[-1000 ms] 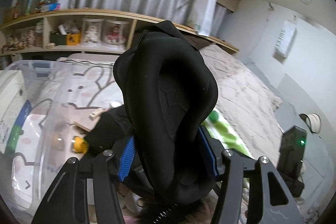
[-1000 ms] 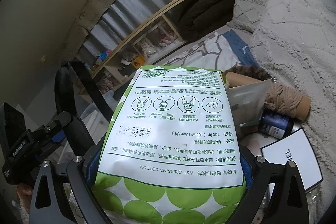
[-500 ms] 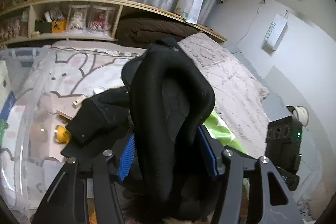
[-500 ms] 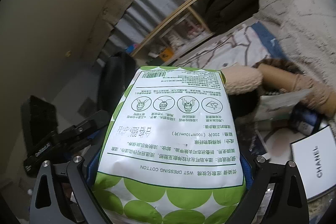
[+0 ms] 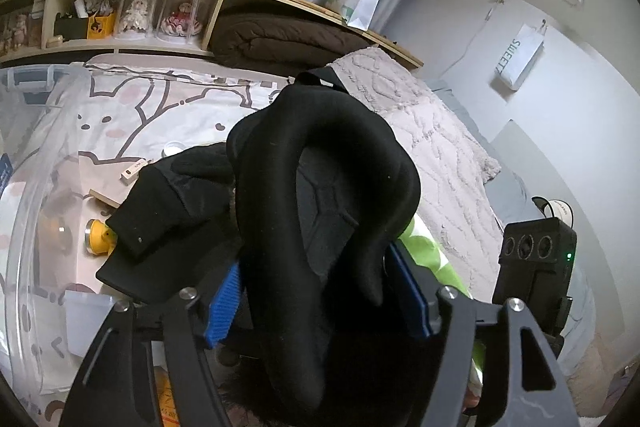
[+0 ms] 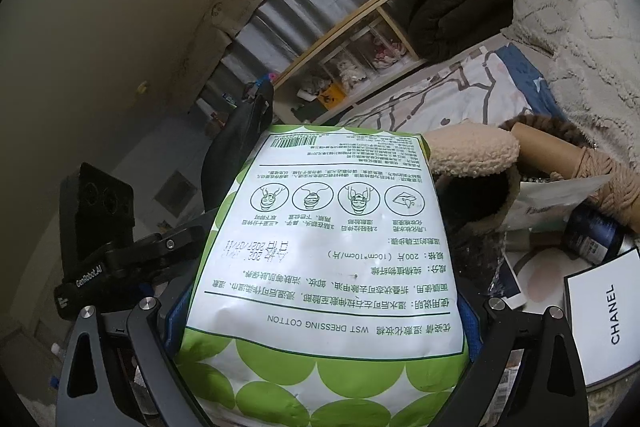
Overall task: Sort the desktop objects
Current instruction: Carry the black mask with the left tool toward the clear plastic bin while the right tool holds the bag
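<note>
Bedding printed with pale cartoon animals covers the bed, with a cream tufted blanket along its right side and a wooden shelf of boxed dolls behind. A clear plastic storage bin curves across the left of the left wrist view. The left tool has a black padded, strap-like foam thing standing upright between its blue pads; its jaws are opening and the left pad shows a slight gap from the foam. Beside it lies a black cap, and a small yellow round-headed thing sits at the cap's left edge. The right tool is clamped on a white and green-dotted bag of dressing cotton, held up over the clutter on the bed. Right of the bag lie a beige fleece slipper, a cardboard cone of tan yarn, a dark blue jar and a white Chanel box
</note>
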